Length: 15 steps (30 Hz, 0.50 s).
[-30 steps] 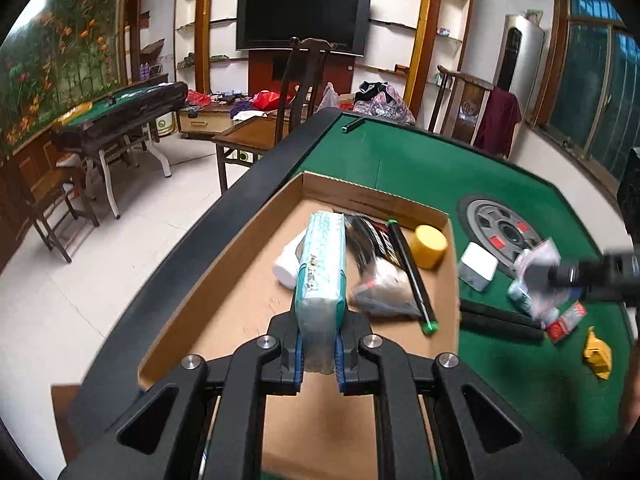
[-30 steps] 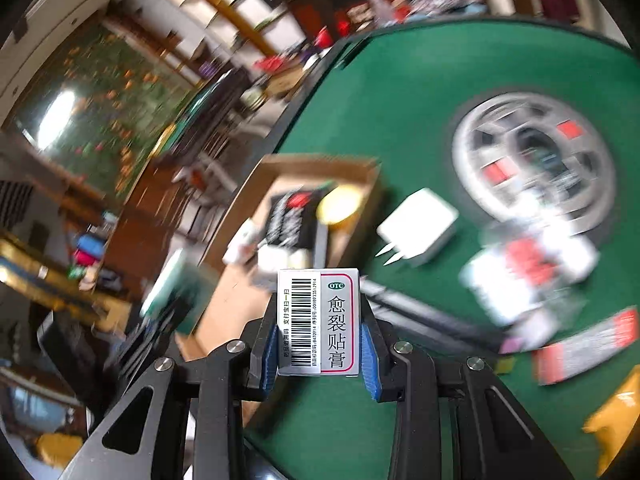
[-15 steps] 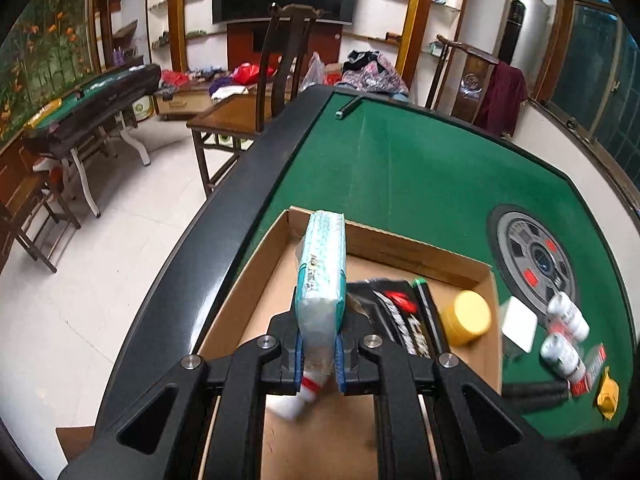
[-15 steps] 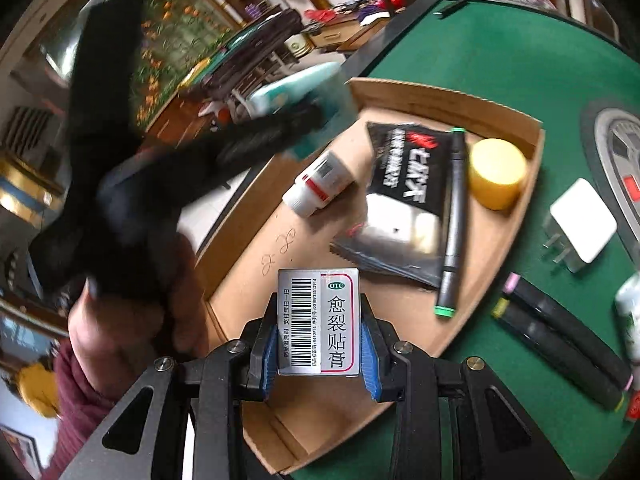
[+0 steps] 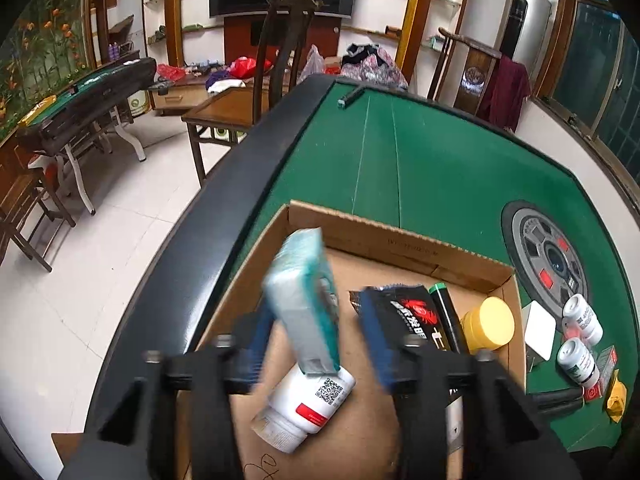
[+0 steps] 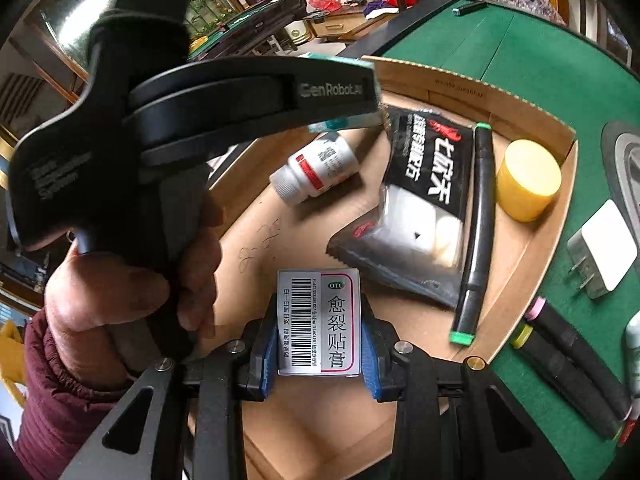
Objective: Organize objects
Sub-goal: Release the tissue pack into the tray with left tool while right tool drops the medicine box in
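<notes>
The left claw [image 5: 316,344] stands wide open over the cardboard box [image 5: 400,240], its blue pads well apart. The teal tissue pack [image 5: 304,304] sits tilted between them (blurred, touching neither pad clearly), its lower end just above the white bottle [image 5: 308,404] lying in the box. The right claw [image 6: 320,356] is clamped on a small medicine box [image 6: 318,322] with a barcode, held above the box floor. A black packet [image 6: 420,200], black marker [image 6: 478,232] and yellow jar [image 6: 528,178] lie inside; two more markers [image 6: 568,364] rest on the green tabletop [image 6: 540,60].
</notes>
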Each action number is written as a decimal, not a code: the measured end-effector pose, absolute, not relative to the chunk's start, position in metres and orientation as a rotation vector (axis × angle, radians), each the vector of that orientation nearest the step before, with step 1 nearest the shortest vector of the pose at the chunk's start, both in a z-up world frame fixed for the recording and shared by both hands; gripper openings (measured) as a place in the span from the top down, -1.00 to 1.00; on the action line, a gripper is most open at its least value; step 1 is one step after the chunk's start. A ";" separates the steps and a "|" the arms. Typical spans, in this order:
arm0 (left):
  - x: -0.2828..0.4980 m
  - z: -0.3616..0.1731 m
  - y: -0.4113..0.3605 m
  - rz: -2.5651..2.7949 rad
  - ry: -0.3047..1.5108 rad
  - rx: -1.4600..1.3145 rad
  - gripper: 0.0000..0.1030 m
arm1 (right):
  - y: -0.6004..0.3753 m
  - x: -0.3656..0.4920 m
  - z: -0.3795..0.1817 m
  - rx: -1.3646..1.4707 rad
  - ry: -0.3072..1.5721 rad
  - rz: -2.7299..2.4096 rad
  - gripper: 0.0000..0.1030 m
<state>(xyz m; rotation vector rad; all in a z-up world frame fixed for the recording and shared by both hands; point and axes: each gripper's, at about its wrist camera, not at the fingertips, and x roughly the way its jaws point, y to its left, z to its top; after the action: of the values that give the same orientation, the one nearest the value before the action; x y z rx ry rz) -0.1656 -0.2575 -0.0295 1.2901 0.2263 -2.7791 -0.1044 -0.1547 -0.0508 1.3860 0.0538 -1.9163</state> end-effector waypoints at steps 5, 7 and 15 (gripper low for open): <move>-0.143 -0.009 -0.265 -2.792 0.293 1.181 -0.41 | -0.146 -0.106 -0.049 1.361 0.037 -1.949 -0.20; -0.128 -0.001 -0.267 -2.788 0.313 1.111 -0.51 | -0.137 -0.105 -0.045 1.334 0.014 -1.966 -0.27; -0.086 -0.018 -0.245 -2.709 0.230 1.072 -0.73 | -0.071 -0.104 -0.022 1.252 -0.084 -2.088 -0.41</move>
<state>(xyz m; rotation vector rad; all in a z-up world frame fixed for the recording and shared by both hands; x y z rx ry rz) -0.0863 -0.2448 -0.0176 1.0721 0.2299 -2.7094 -0.1039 -0.0705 -0.0224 1.2522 -0.0837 -2.0881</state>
